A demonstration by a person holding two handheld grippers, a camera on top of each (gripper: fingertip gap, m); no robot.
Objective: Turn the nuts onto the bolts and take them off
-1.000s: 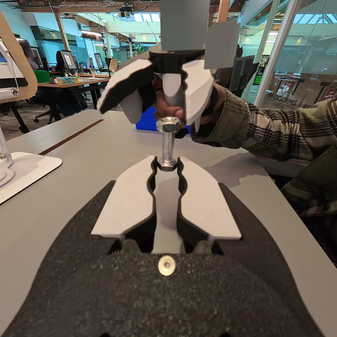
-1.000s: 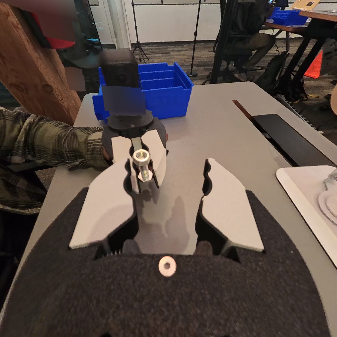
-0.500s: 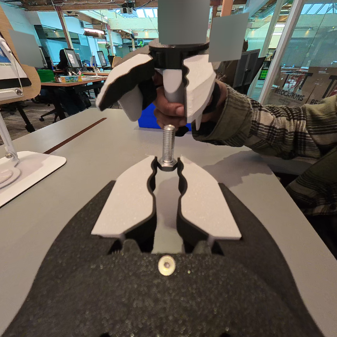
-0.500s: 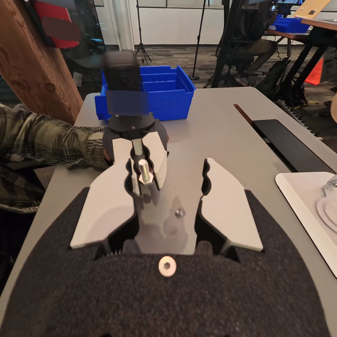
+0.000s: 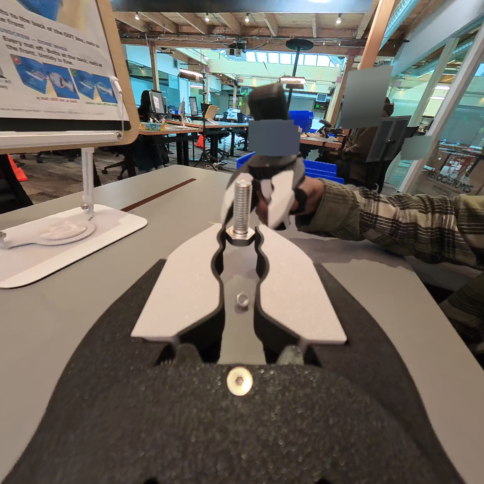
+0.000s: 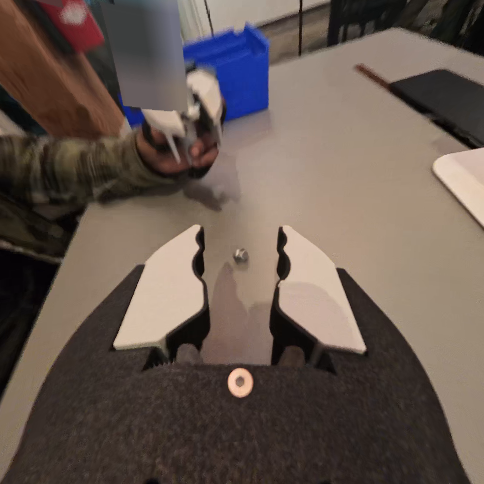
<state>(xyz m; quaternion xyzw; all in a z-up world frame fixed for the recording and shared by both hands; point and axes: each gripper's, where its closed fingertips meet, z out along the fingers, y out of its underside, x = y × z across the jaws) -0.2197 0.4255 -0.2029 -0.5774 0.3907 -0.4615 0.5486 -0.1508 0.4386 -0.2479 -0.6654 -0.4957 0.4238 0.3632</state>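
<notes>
- The left gripper has its jaws drawn narrow, pinching the hex head of a bolt right at the fingertips.
- The bolt stands upright, threaded shank pointing up, top end bare.
- A loose nut lies on the grey table, seen in the left wrist view between the left gripper's fingers, nearer than the bolt and apart from it.
- The right gripper has its jaws spread wide and holds nothing.
- In the right wrist view the same nut rests on the table between the white fingertips, touching neither pad.
- In the left wrist view the right gripper shows beyond the bolt, blurred, gripped by a hand with a plaid sleeve.
- In the right wrist view the left gripper appears far left, raised off the table and blurred; the bolt there is too smeared to make out.
- A blue bin sits at the far edge of the table, behind the left gripper.
- A white stand base lies on the table to the left in the left wrist view, carrying a board with a printed sheet above it.
- A dark flat panel lies far right in the right wrist view.
</notes>
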